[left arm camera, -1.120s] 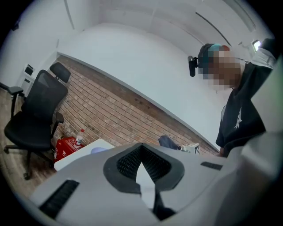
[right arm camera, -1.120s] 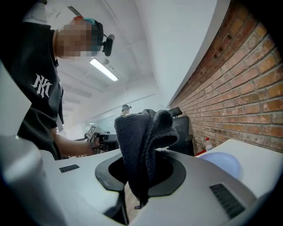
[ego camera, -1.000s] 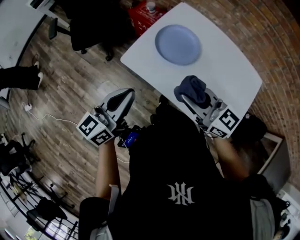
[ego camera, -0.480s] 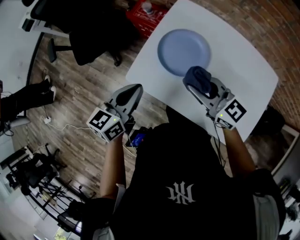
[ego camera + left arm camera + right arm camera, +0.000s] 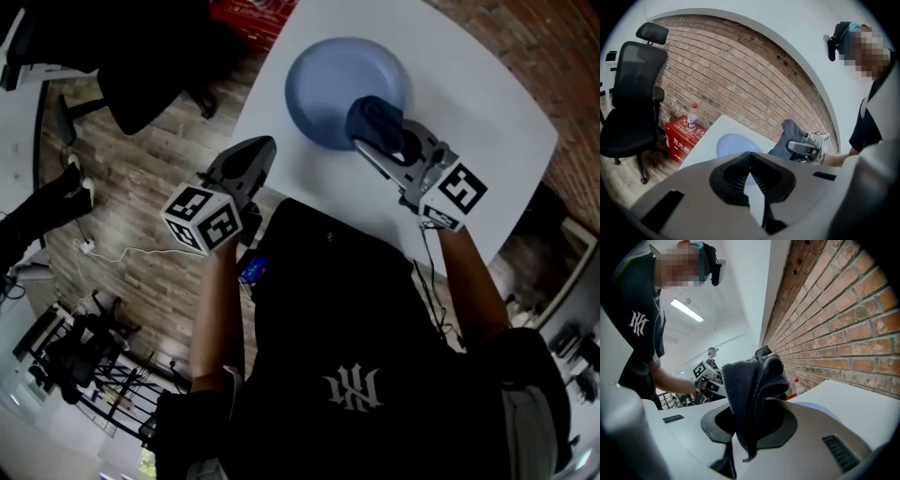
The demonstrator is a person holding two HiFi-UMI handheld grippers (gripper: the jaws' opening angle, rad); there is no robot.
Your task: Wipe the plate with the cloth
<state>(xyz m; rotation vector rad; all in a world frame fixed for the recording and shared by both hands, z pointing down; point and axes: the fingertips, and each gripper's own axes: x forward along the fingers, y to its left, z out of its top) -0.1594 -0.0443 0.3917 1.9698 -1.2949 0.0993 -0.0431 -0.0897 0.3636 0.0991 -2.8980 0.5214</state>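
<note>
Brown wood-plank floor, red brick wall. White square counter stands in front of the person in the black T-shirt. Black mesh office chair is off to the left, well apart from the counter.

Pale blue round plate lies flat on the counter near its far corner. It shows no visible dirt, and I can't tell whether it is wet.

Right claw is clenched on a dark blue-grey terry cloth. The right gripper view shows the cloth pinched between the jaws, bunched above them with a loose edge hanging below. In the head view the cloth sits over the plate's near rim. I cannot tell whether it is pressing on the plate or just above it.

Left claw is clenched with nothing in it, jaw tips together in the left gripper view. It is held off the counter's left edge, over the floor.

Progress: cloth is grasped and brought to the plate. The wipe looks barely begun at best, with most of the plate face uncovered and left to do.

Red box sits on the floor by the wall, with a clear plastic bottle on top.

Writing: white interlocked "NY" logo on the shirt. There are white characters on the red box, too small to read, and black-and-white square markers on both claw cubes.
</note>
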